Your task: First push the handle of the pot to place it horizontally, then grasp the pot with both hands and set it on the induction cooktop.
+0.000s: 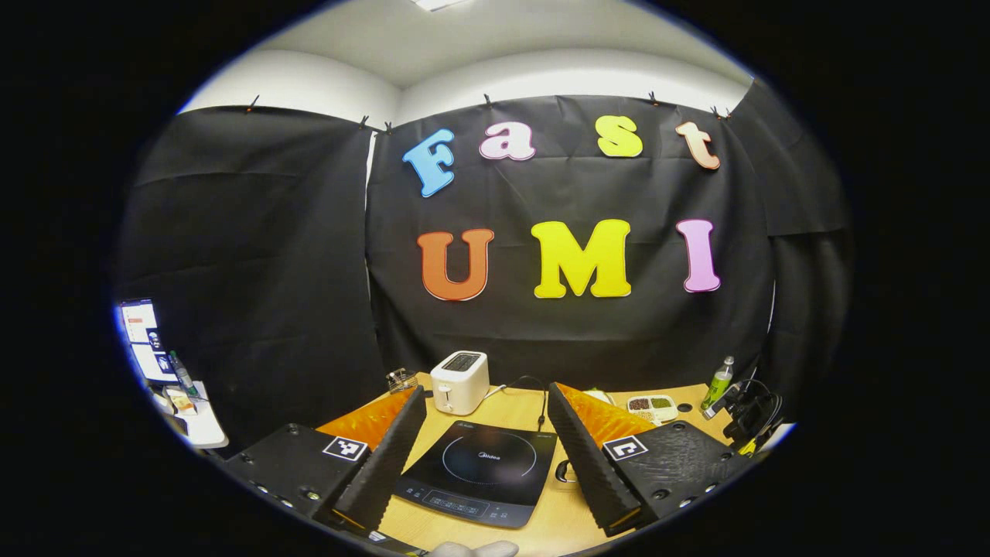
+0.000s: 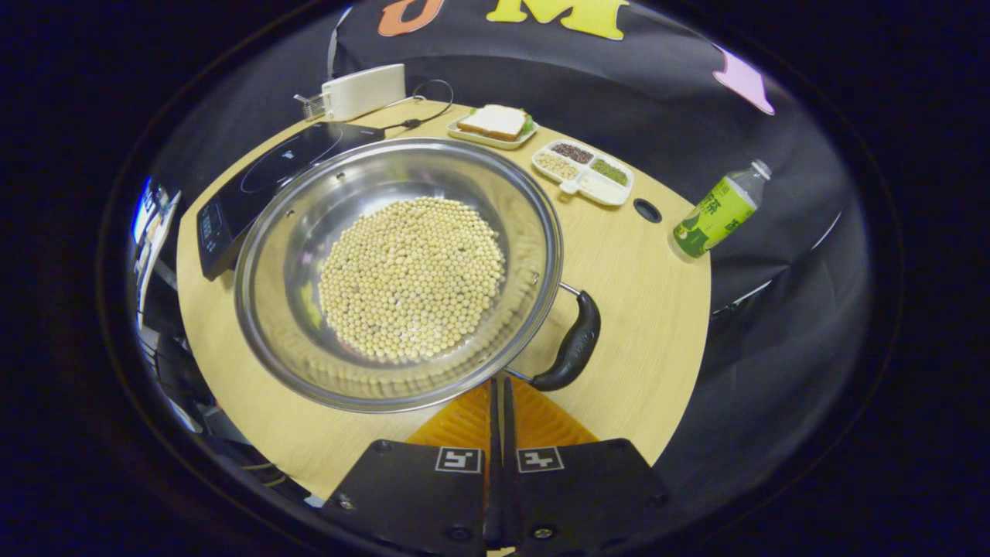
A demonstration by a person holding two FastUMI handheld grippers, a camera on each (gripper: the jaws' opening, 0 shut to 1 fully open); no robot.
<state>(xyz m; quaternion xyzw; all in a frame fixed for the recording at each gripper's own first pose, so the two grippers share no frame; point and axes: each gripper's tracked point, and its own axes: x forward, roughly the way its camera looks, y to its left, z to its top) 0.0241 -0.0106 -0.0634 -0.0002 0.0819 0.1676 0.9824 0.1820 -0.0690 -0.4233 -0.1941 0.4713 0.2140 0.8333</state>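
Jaws of the left gripper point(image 1: 487, 456) are standing wide apart and holding nothing, its two ribbed, wedge-shaped fingers framing the induction cooktop point(image 1: 479, 472) in the left gripper view; jaws of the right gripper point(image 2: 499, 394) are pressed together with nothing between them, their tips sitting just beside the rim of the pot point(image 2: 398, 271) at its six o'clock. In the right gripper view the pot is resting on the pale wooden table point(image 2: 642, 309), with the cooktop lying at its ten o'clock, partly hidden behind the rim. Judging by this layout, the pot is not yet standing on the cooktop, so the two-handed lift is remaining to be done; the dark curved handle point(image 2: 572, 340), at the pot's four o'clock, is appearing to lie flat on its wire brackets, though whether the push is finished cannot be told with certainty. Shiny stainless steel is forming the wide, shallow, round pot, and small, smooth, cream-coloured beans point(image 2: 410, 278) are covering its bottom. Glossy black glass is forming the flat, rectangular cooktop, marked with a thin ring. Beyond it, at twelve o'clock in the left gripper view, a boxy white toaster point(image 1: 460, 381) is standing; a sandwich plate point(image 2: 495, 128), a divided tray point(image 2: 584, 172) and a green-labelled bottle point(image 2: 715, 210) are lying at the table's far edge.
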